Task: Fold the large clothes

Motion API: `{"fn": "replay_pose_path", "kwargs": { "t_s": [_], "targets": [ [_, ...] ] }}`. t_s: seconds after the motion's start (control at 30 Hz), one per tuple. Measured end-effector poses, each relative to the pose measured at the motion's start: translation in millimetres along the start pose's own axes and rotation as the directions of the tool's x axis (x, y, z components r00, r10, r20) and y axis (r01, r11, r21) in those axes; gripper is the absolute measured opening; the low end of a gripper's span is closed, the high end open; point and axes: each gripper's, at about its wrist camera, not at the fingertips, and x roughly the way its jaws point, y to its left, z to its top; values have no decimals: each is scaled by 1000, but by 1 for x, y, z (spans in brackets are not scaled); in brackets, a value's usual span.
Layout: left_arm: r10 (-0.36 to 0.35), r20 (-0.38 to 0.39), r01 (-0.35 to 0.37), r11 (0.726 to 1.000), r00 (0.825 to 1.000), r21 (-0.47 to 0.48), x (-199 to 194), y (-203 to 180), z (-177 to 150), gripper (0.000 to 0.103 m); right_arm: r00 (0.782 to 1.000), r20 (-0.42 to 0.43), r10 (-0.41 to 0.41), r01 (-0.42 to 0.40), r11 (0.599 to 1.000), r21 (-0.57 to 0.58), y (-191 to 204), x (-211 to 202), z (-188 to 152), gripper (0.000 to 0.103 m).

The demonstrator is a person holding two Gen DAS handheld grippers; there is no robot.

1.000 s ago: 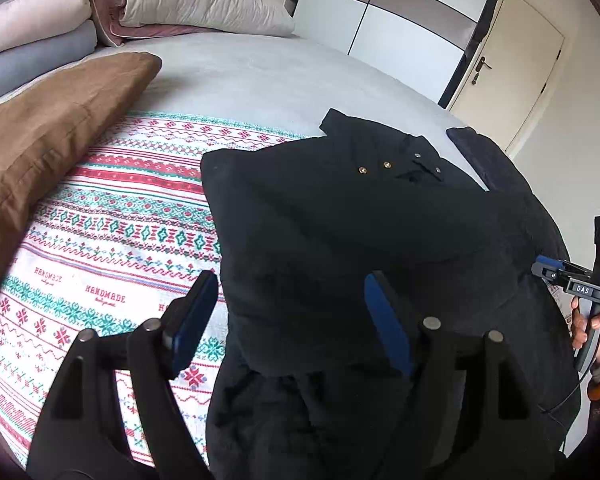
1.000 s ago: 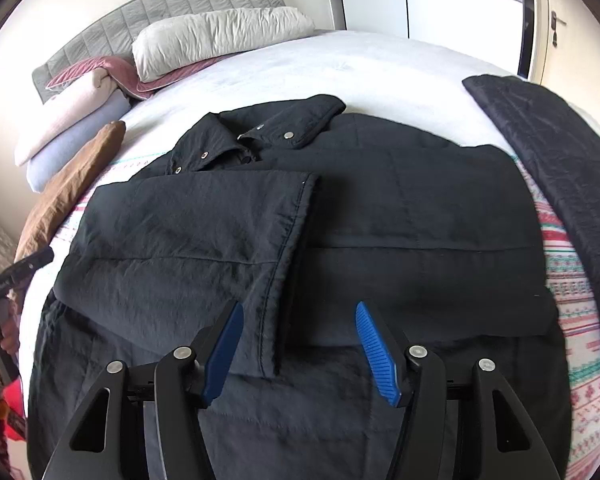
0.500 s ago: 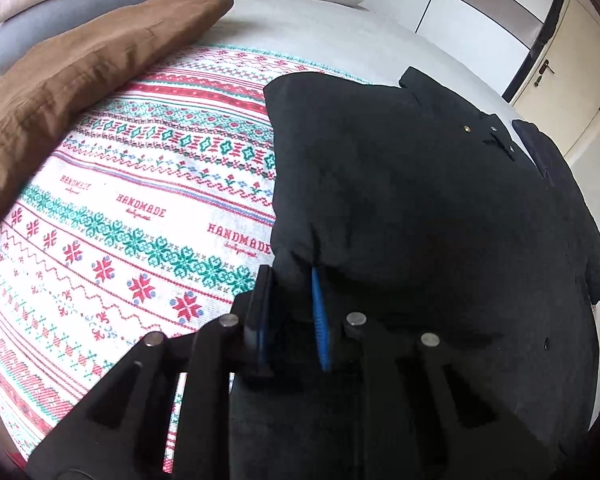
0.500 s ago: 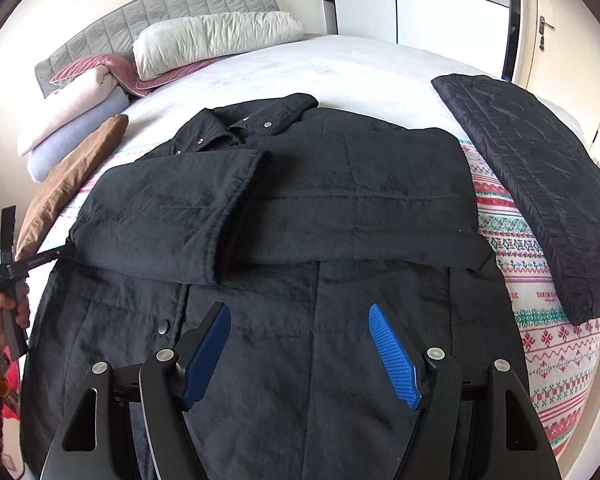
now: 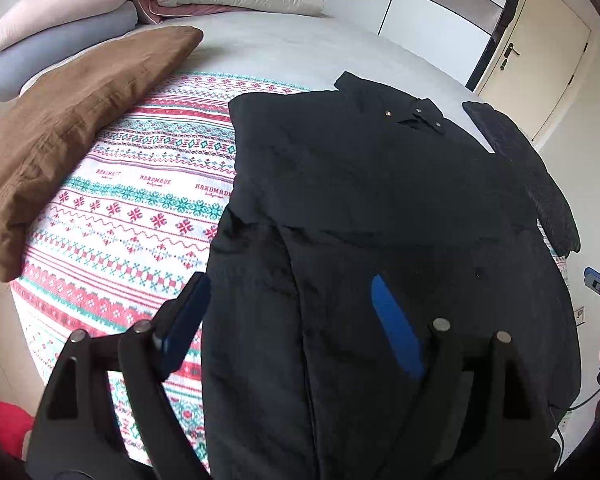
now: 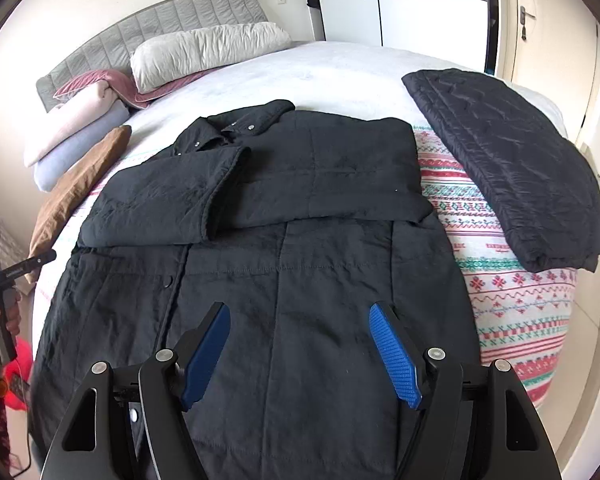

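A black jacket (image 6: 300, 208) is spread on the bed (image 6: 340, 68), over a patterned blanket (image 5: 140, 208), with both sleeves folded across its chest. The left tool (image 5: 290, 316) and the right tool (image 6: 300, 344) are held above its lower half, jaws opening, nothing gripped. A folded quilted jacket (image 6: 508, 168) is seen just beside it.
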Motion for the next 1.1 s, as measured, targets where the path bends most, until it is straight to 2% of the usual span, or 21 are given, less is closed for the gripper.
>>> {"fn": "replay_pose_path", "kwargs": {
  "t_s": [0.03, 0.1, 0.23, 0.4, 0.53, 0.73, 0.87, 1.1],
  "targets": [
    [-5, -8, 5, 1000, 1000, -8, -9, -1, -6, 87, 1000, 7, -5, 5, 1000, -3, 0, -10, -4, 80],
    [-3, -29, 2, 1000, 1000, -14, -27, -4, -18, 102, 1000, 18, -7, 7, 1000, -9, 0, -29, -13, 83],
    [-33, -53, 33, 999, 998, -12, -60, -5, -47, 102, 1000, 8, -4, 4, 1000, -26, 1, -57, -35, 88],
    [-58, -81, 57, 998, 995, -18, -88, -1, -86, 102, 1000, -18, -19, 18, 997, -76, 2, -79, -68, 89],
    [-73, -98, 72, 997, 992, -16, -103, 11, -113, 102, 999, -44, -10, 7, 997, -73, -6, -87, -96, 89],
    [-157, -125, 150, 987, 980, -61, -107, 30, -153, 102, 998, -58, 18, -18, 1000, 15, -40, -91, -132, 89],
    [-219, -161, 203, 973, 962, -108, -95, 37, -181, 102, 995, -77, 66, -57, 992, 111, -68, -88, -155, 89],
    [-313, -186, 285, 945, 931, -163, -75, 44, -210, 102, 992, -94, 88, -63, 968, 241, -102, -78, -182, 89]
  ]
}}
